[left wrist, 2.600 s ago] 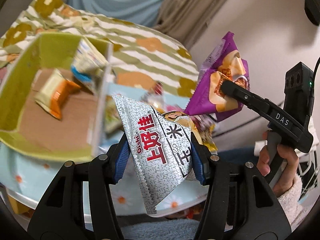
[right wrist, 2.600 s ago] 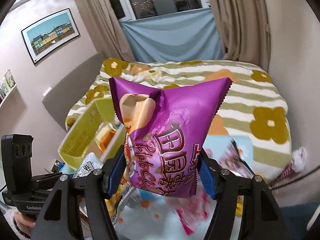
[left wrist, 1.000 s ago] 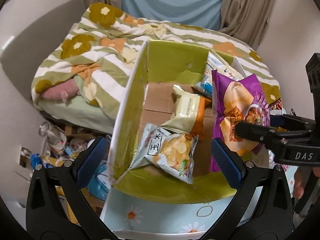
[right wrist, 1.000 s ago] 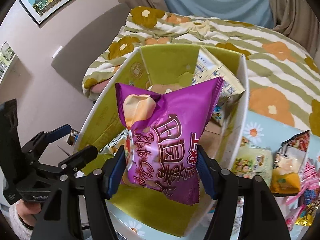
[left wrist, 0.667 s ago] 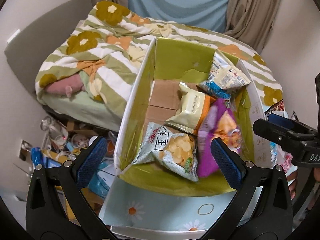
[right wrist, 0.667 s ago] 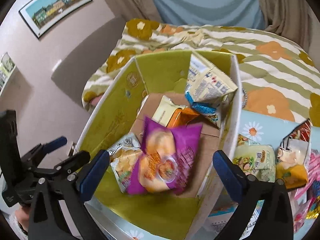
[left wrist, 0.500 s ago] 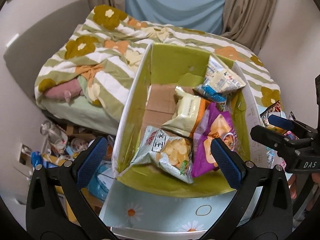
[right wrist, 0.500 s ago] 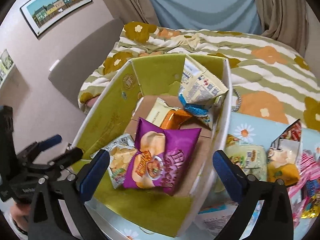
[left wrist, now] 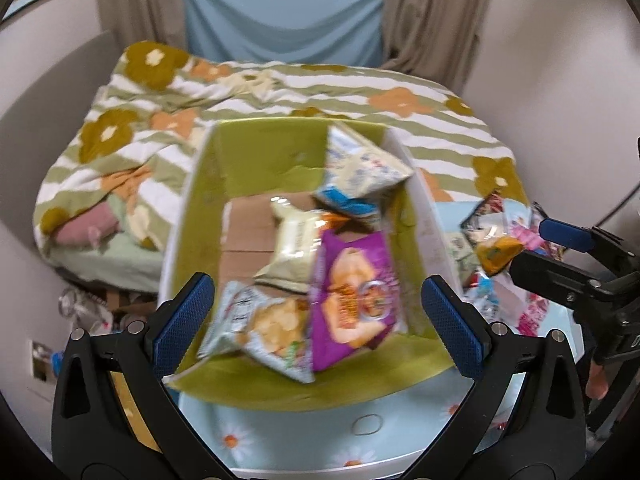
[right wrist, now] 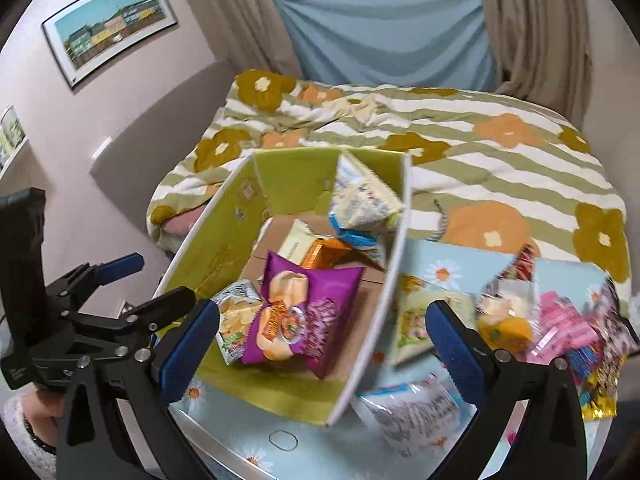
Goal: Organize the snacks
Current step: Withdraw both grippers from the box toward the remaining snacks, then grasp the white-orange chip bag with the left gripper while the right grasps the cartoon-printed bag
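The purple chip bag lies flat in the green cardboard box, near its front wall, label up. Touching its left edge is a silver chip bag, and behind it sit a cream and orange packet and a white and blue bag that leans against the box's right wall. The box stands on a daisy-print table. To the right of the box, loose snacks are heaped on the tabletop (yellow, pink and pale green packets among them). Both grippers hover above, empty: the left gripper has its jaws spread wide over the box, and the right gripper is equally wide apart. Beyond the table lies a bed with a striped flowered cover.
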Demonstrator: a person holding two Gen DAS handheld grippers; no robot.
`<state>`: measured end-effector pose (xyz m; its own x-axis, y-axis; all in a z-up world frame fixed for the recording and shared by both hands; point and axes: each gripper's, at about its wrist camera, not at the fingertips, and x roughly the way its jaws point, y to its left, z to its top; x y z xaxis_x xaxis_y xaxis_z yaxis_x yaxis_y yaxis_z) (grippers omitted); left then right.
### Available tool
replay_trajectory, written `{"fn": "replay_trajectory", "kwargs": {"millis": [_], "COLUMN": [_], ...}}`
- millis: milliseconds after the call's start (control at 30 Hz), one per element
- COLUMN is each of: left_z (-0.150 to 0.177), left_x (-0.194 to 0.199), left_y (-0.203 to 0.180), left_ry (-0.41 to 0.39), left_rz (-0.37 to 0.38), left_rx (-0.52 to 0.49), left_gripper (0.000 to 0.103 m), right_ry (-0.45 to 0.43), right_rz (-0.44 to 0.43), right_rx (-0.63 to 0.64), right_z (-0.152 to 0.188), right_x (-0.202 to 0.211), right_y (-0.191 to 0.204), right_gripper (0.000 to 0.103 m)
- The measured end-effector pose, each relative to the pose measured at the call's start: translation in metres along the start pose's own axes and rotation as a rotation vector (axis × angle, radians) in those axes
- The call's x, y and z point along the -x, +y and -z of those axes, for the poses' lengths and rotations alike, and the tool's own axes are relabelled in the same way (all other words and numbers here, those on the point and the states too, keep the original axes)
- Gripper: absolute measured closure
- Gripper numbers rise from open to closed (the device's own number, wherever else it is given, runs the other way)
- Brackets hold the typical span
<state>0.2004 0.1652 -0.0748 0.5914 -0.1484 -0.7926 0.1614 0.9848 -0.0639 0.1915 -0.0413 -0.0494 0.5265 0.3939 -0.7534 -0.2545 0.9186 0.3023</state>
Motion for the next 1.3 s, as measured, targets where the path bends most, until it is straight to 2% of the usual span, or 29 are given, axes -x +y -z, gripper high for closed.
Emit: {"fn": "replay_trajectory", "kwargs": {"millis": [200, 367, 600, 767, 967, 1300], "left_z": [-0.009, -0.013, -0.008, -0.012, -0.024, -0.033], "left_x": [-0.003, -0.006, -0.03, -0.062, -0.103, -0.173], "left_y": [-0.051, -0.105, -0.183, -0.221, -0.241, -0.259], "left_ry": [-0.014, -0.023, 0.013, 0.045, 0.081, 0.167], "left_rz": [0.068, 0.102, 0.122, 0.06, 0.013, -0.024], "left_rx": [-0.061, -0.113, -0.095, -0.105, -0.091, -0.069], "left_gripper": [0.0, 0.0, 0.0, 0.0, 0.0, 0.0], "right_ry": [-0.061, -0.126, -0.094, -0.051, 0.015, 0.064], "right_rz": [0.087, 0.148, 0.163, 0.147, 0.105, 0.003], "right_rx": [-0.048, -0.06, -0.016, 0.019, 0.085, 0.125], "right_z": [0.008, 0.017, 0.027, 0.033, 0.04, 0.055], "right_x": [0.044, 0.081, 0.103, 0.098, 0.072, 0.032], "right_y": [-0.034, -0.083, -0.16, -0.222, -0.271, -0.31], "right_gripper": [0.0, 0.0, 0.0, 0.0, 0.0, 0.0]}}
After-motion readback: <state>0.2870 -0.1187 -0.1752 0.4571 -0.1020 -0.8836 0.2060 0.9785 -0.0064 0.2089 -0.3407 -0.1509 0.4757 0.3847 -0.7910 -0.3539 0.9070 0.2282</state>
